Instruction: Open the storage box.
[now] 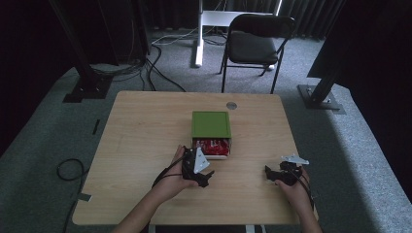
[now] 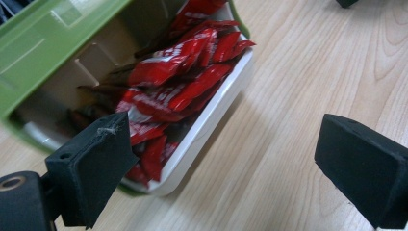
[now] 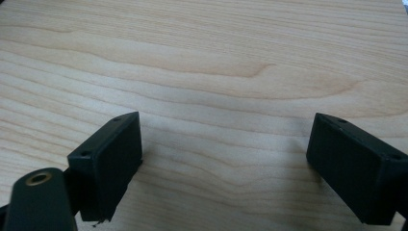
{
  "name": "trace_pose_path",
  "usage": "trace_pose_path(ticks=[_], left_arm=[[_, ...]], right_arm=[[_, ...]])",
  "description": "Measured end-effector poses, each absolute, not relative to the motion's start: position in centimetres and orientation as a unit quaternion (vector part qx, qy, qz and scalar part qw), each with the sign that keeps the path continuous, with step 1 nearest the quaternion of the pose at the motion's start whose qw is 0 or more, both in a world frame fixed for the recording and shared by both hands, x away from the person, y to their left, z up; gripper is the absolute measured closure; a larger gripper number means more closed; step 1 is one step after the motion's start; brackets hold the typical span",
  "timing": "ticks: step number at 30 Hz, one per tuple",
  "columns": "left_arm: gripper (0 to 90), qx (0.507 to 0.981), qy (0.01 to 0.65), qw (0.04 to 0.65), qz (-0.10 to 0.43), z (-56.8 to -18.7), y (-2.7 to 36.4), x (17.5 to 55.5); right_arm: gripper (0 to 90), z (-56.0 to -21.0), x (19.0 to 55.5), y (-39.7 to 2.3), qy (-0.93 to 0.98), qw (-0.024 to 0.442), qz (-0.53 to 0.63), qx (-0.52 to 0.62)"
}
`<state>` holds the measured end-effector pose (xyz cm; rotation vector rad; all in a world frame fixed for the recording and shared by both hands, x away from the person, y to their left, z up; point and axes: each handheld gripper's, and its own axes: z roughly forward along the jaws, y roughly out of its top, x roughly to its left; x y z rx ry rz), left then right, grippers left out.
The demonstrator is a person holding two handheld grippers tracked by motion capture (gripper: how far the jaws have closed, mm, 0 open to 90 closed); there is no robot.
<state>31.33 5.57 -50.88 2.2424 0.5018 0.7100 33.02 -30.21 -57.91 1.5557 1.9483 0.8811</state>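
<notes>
Left tongs (image 2: 231, 159) spread beside drawer (image 2: 211, 120); red sachets (image 2: 178, 72), print unreadable.

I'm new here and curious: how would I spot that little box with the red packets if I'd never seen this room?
Start at the wooden table and look near its middle, in front of the folding chair. There sits the green box, with a white drawer pulled out toward the person. It is the table's one green thing, and the drawer is heaped with red packets, right by the left tongs.
</notes>
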Motion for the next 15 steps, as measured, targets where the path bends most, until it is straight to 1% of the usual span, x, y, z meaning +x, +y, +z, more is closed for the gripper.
trace_pose_path(ticks=[5,6,11,13,15], left_arm=[[7.7,0.875,0.185,0.363,0.261,-51.3,4.8,31.5],[8.9,0.877,0.182,0.361,0.259,-51.4,4.7,31.6],[8.9,0.886,0.17,0.35,0.252,-51.9,4.1,32.0],[9.0,0.887,0.167,0.35,0.252,-52.0,3.9,32.1],[11.6,0.89,0.157,0.341,0.259,-52.1,3.8,32.2]], right_arm=[[11.6,-57.9,33.0,-30.2,0.714,0.246,0.323,0.57],[11.6,-57.9,33.0,-30.2,0.714,0.246,0.323,0.57],[11.7,-57.9,33.0,-30.2,0.714,0.246,0.323,0.57],[11.7,-57.9,33.0,-30.2,0.714,0.246,0.323,0.57],[11.7,-57.9,33.0,-30.2,0.714,0.246,0.323,0.57]])
